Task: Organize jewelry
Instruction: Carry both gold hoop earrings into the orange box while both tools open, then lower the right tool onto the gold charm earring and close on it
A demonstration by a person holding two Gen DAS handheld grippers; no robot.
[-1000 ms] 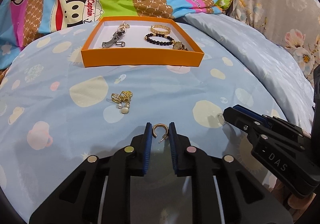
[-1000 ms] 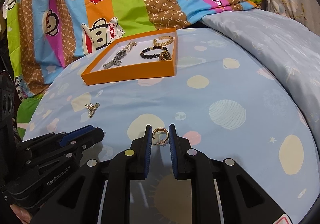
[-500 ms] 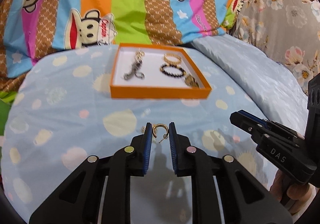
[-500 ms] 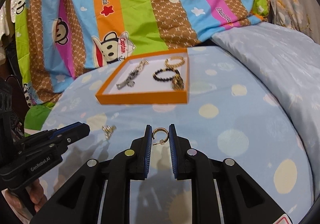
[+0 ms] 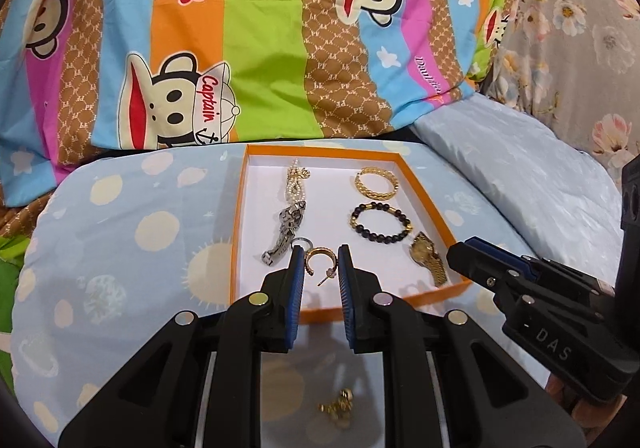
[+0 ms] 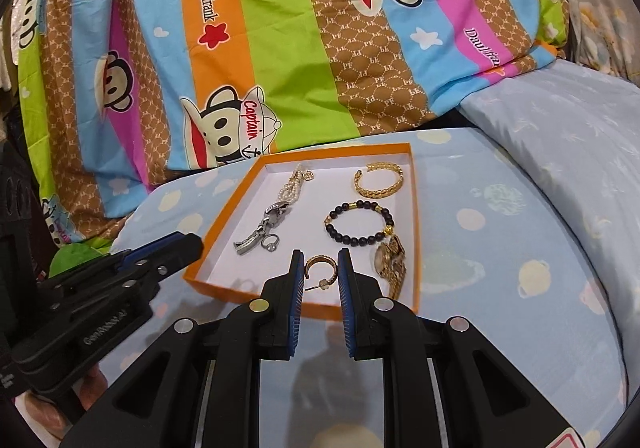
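Fingers (image 5: 297, 268) with earrings (image 5: 318, 258) now over orange box (image 5: 236, 232).

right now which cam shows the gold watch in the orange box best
The right wrist view: the gold watch shows its dial and strap, just right of the right gripper. In the left wrist view it lies smaller, at the box's right edge.

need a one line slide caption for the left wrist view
Left gripper holds a gold hoop earring over the orange jewelry tray; more earrings wait on the bedsheet.
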